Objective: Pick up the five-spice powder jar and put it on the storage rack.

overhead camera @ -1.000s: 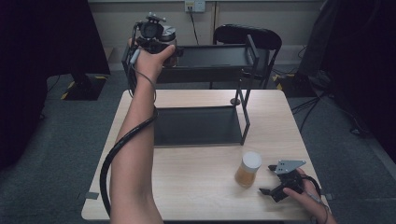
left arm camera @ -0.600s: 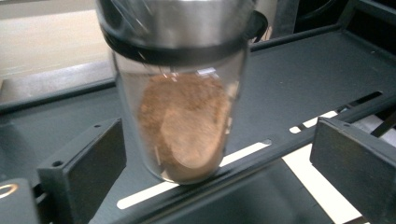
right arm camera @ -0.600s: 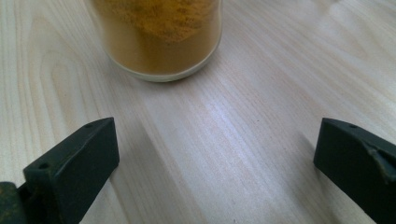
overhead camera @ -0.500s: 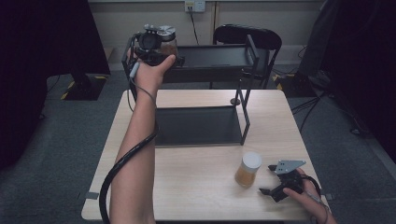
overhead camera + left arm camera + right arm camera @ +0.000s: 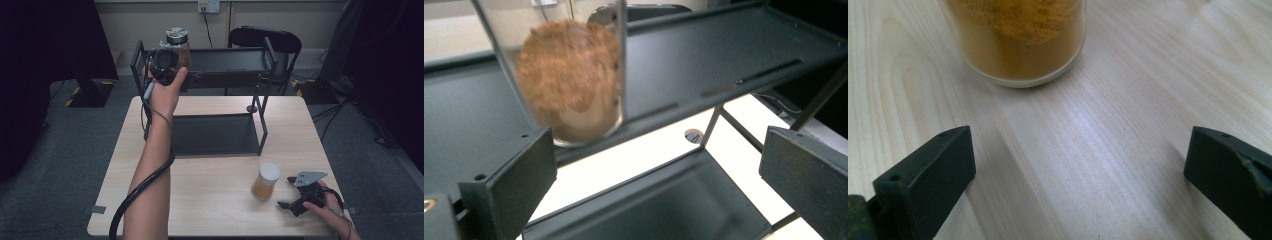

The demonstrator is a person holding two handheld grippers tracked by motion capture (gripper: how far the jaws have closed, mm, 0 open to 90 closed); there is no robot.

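1. The person's left forearm reaches up from 6 o'clock of the high view, wrist bent back, and the left gripper (image 5: 165, 62) is held at the front edge of the rack's top shelf (image 5: 225, 60), toward 11 o'clock of the table (image 5: 210, 200)
2. The left gripper's jaws have just been opening; they stand wide apart with nothing between them, and the brown-filled jar (image 5: 571, 80) stands free on the shelf just beyond the jaw at 9 o'clock
3. That jar (image 5: 177, 47) is clear glass with a round metal lid, packed with a clumpy reddish-brown filling; it sits upright at the shelf's 9 o'clock end
4. The rack is matt black metal: two flat trays with low rims on thin square posts
5. The right hand rests low on the table at 5 o'clock, holding the right gripper (image 5: 292, 192) level; its jaws gape wide and grip nothing
6. The yellow-powder jar (image 5: 265, 181) stands upright on the pale wood-grain tabletop, just ahead of the right gripper at its 12 o'clock, apart from both jaws; it is clear and cylindrical with a white lid
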